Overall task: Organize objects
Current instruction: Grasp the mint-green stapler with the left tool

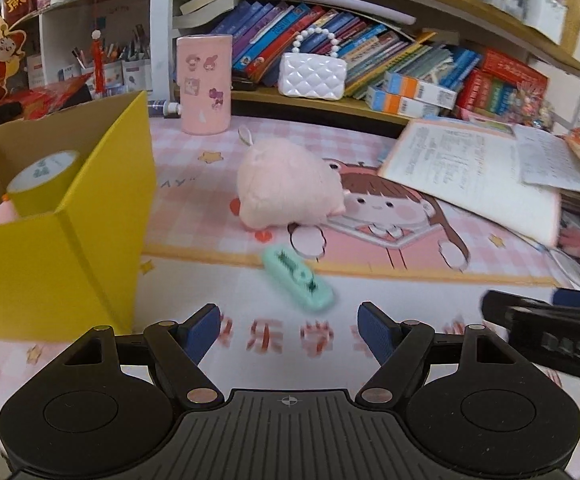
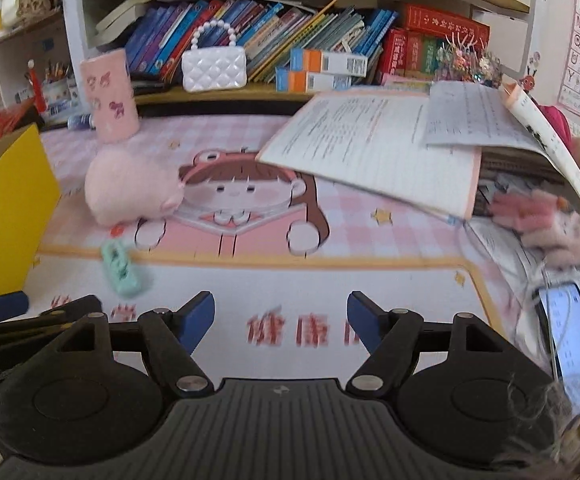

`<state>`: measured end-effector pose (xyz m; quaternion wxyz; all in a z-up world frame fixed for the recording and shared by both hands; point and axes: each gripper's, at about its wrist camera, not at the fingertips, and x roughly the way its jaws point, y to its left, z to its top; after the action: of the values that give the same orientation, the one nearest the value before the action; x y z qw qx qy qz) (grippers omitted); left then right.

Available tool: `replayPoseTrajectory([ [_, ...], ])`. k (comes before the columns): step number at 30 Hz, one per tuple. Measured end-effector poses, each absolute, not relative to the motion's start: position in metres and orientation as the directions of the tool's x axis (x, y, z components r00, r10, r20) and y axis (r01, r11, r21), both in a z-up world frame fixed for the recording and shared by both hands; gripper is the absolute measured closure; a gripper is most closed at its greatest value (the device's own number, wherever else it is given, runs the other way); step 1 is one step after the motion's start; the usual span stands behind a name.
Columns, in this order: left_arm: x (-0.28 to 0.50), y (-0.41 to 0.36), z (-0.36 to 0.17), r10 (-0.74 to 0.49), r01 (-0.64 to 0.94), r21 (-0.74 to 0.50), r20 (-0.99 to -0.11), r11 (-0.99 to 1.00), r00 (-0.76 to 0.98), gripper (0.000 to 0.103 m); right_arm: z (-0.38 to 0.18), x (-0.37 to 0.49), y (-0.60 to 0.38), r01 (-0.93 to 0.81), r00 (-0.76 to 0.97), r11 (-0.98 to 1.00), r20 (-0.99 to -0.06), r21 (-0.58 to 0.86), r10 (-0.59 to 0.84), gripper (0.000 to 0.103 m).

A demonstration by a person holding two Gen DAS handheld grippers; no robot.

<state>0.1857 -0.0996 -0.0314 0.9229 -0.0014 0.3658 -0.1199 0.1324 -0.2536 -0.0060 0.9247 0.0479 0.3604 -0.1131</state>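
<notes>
A pink plush toy [image 1: 286, 188] lies on the pink desk mat [image 1: 369, 288], with a small mint-green comb-like item [image 1: 297, 280] in front of it. My left gripper [image 1: 290, 332] hovers just short of the green item, open and empty. A yellow cardboard box [image 1: 62, 248] stands at the left, holding a yellow tape roll [image 1: 46, 176] and a small pink toy [image 1: 4, 214]. In the right wrist view the plush toy [image 2: 130, 188] and green item [image 2: 124, 268] lie to the left; my right gripper [image 2: 280, 322] is open over bare mat. The right gripper's body [image 1: 549, 332] shows at the left view's right edge.
A pink cup [image 1: 205, 84] and a white pearl-handled purse [image 1: 311, 72] stand at the back by a shelf of books [image 1: 329, 40]. Open workbooks [image 2: 389, 148] cover the right side. A phone [image 2: 573, 344] and a fluffy pink item [image 2: 549, 220] lie at the far right.
</notes>
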Motion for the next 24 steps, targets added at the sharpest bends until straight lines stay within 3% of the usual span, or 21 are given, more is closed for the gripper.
replayPoseTrajectory([
  [4,0.213,-0.115,-0.041,-0.210,0.187,-0.107,-0.681,0.976,0.701,0.031,-0.003,0.147,-0.261,0.214,0.731,0.977,-0.665,0.011,-0.153,0.030],
  [11,0.248,-0.143,-0.060,-0.139,0.163,-0.040,-0.737,0.986,0.661,0.051,0.007,0.163,-0.273,0.146,0.773,0.989,-0.628,0.028,-0.097,0.028],
  [13,0.250,-0.145,-0.065,-0.088,0.121,-0.010,-0.748,0.993,0.658,0.059,0.010,0.166,-0.275,0.136,0.782,0.990,-0.617,0.035,-0.085,0.027],
  [15,0.245,-0.145,-0.065,-0.071,0.107,0.002,-0.733,0.994,0.676,0.077,0.012,0.168,-0.277,0.119,0.793,0.992,-0.605,0.036,-0.073,0.027],
  [16,0.243,-0.143,-0.065,-0.072,0.104,-0.001,-0.731,0.995,0.679,0.080,0.013,0.169,-0.277,0.110,0.798,0.993,-0.598,0.030,-0.070,0.027],
  [24,0.214,-0.087,-0.038,-0.130,0.044,-0.137,-0.727,0.990,0.674,0.080,0.010,0.198,-0.257,-0.083,0.807,0.996,-0.589,-0.039,0.044,0.023],
])
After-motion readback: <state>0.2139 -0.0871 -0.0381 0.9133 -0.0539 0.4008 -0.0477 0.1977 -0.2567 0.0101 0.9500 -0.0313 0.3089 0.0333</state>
